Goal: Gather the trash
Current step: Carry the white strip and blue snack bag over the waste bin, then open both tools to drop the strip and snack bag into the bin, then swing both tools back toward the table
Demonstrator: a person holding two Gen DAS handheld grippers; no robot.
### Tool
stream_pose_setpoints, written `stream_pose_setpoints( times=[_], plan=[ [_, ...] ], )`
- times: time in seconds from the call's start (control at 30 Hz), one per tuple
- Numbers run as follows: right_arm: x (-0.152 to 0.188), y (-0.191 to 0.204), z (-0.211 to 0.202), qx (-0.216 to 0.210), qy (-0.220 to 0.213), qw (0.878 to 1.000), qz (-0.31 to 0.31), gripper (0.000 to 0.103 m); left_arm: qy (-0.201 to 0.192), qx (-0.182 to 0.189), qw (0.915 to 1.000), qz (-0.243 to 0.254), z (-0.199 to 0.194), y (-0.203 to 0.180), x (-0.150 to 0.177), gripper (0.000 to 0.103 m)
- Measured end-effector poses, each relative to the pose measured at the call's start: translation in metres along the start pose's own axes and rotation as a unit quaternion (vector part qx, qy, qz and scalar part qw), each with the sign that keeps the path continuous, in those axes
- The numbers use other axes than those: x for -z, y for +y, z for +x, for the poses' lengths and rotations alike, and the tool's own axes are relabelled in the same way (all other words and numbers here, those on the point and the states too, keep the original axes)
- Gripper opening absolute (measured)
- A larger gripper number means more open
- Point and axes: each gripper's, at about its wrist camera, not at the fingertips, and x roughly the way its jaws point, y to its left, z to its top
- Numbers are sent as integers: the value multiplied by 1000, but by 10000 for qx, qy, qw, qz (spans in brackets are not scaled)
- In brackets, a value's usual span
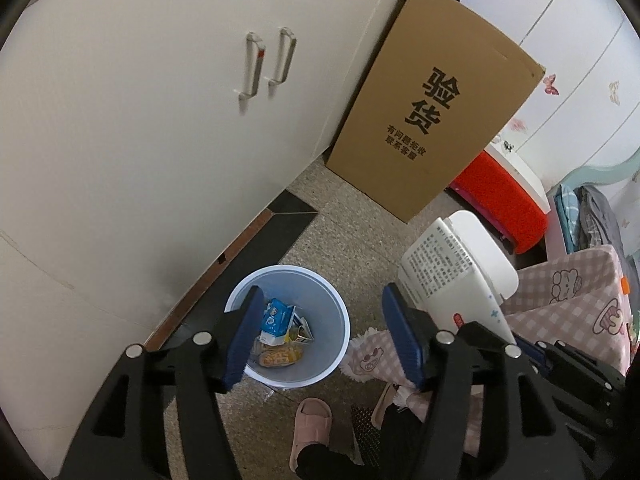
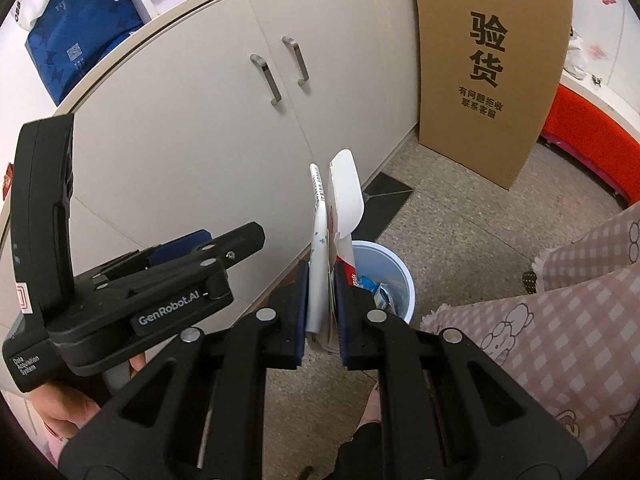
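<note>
A pale blue waste bin [image 1: 332, 344] stands on the floor by the cabinet. Inside it lie a blue-and-white packet [image 1: 275, 320] and an orange wrapper [image 1: 280, 358]. My left gripper [image 1: 323, 292] hangs open just above the bin, with nothing between its blue pads. My right gripper [image 2: 322, 276] is shut on a flattened white carton [image 2: 340, 200] with printed text, held upright over the bin [image 2: 400, 280]. The left wrist view shows that carton [image 1: 456, 268] to the right of the bin. In the right wrist view, the left gripper [image 2: 224, 240] sits at the left, held by a hand.
White cabinet doors [image 1: 160, 120] with metal handles run along the left. A tall cardboard box [image 1: 432, 112] leans behind the bin, with a red stool [image 1: 500, 200] beside it. A person's legs in pink checked fabric [image 2: 560, 320] and a pink slipper [image 1: 310, 424] are close to the bin.
</note>
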Motion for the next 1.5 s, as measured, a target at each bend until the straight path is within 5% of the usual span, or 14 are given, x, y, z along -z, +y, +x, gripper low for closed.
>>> stream_pose_setpoints(
  times=[0.23,0.27,0.3,0.33,0.6,0.93,1.23,1.5],
  plan=[
    [-7,9,5,-172,-232,9996,10,17,-190,-130,9992,-318,-13,22,-2,64],
    [-8,9,6,-191,-312,9993,48,29,-227,-157,9989,-373,-15,25,-2,65],
    [-9,8,7,-222,-358,9990,123,55,-274,-193,9984,-450,-18,30,-2,65],
    [-10,7,8,-205,-404,9988,183,61,-306,-230,9980,-509,-20,33,-3,65],
    [-7,7,-6,-78,-537,9984,139,61,-340,-334,9978,-461,-29,35,-2,66],
    [-2,-9,-81,159,-1069,9935,349,67,-545,-113,9983,-151,-62,-5,1,68],
    [18,-54,-170,395,-1613,9841,628,69,-872,171,9947,511,-116,-84,17,70],
    [54,-131,-256,869,-2027,9700,1025,71,-710,737,9821,1580,-133,-203,52,70]
  ],
)
